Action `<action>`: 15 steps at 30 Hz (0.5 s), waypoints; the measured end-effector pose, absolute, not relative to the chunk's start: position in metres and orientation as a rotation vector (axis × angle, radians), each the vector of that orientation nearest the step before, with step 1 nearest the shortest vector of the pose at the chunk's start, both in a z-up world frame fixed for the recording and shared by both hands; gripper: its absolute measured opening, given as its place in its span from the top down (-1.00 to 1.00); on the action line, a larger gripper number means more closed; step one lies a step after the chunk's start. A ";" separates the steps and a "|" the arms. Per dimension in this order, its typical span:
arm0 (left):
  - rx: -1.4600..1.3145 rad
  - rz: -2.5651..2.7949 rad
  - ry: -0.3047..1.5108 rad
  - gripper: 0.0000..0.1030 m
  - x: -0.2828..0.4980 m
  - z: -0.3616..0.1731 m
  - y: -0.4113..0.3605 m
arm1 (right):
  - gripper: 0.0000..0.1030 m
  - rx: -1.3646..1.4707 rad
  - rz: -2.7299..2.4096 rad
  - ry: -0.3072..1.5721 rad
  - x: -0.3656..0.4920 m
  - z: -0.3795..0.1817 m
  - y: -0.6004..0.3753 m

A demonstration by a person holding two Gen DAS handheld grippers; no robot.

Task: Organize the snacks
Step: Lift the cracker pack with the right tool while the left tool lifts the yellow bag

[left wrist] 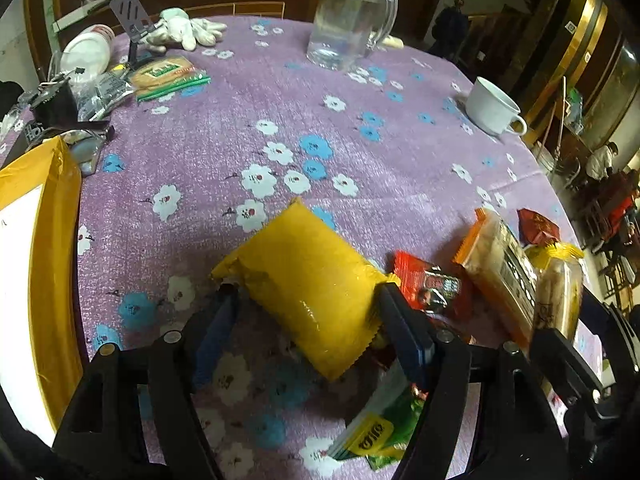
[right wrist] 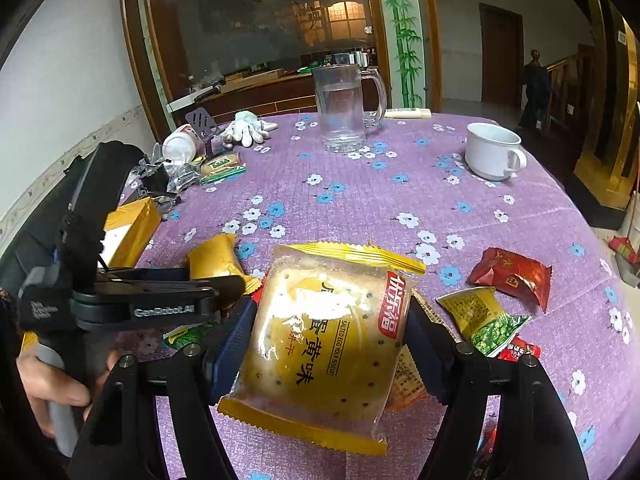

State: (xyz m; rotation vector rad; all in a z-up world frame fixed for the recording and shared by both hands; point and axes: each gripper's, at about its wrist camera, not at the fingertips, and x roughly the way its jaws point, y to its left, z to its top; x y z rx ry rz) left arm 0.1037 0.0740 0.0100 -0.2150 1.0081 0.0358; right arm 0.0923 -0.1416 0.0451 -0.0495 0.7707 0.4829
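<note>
A plain yellow snack packet (left wrist: 304, 280) lies on the purple flowered tablecloth (left wrist: 248, 120) between the jaws of my left gripper (left wrist: 308, 300). The jaws are open: cloth shows between the left pad and the packet, while the right pad is at its edge. In the right wrist view my right gripper (right wrist: 328, 328) is shut on a clear and yellow salted egg yolk biscuit packet (right wrist: 324, 344), held above the table. To the left in that view is the left gripper (right wrist: 236, 284) with the yellow packet (right wrist: 212, 258) at its tip. Loose snacks lie near: a red packet (left wrist: 428, 280), an orange packet (left wrist: 500, 268), a green pea packet (right wrist: 488, 320).
A glass mug (left wrist: 348, 20) with water stands at the back and a white cup (left wrist: 494, 108) at the right. A yellow box (left wrist: 40, 260) lies at the left edge. White gloves (left wrist: 184, 30), a paper cup and more packets (left wrist: 168, 74) crowd the far left. A dark red packet (right wrist: 512, 276) lies right.
</note>
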 end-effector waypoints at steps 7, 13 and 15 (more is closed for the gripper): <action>-0.267 0.020 0.964 0.39 0.095 0.017 0.084 | -0.44 -0.048 0.484 0.763 0.091 0.047 -0.141; -0.295 -0.004 0.949 0.61 0.093 0.024 0.084 | -0.44 -0.052 0.484 0.761 0.092 0.047 -0.141; -0.290 0.004 0.961 0.61 0.093 0.025 0.084 | -0.45 -0.052 0.482 0.760 0.091 0.047 -0.141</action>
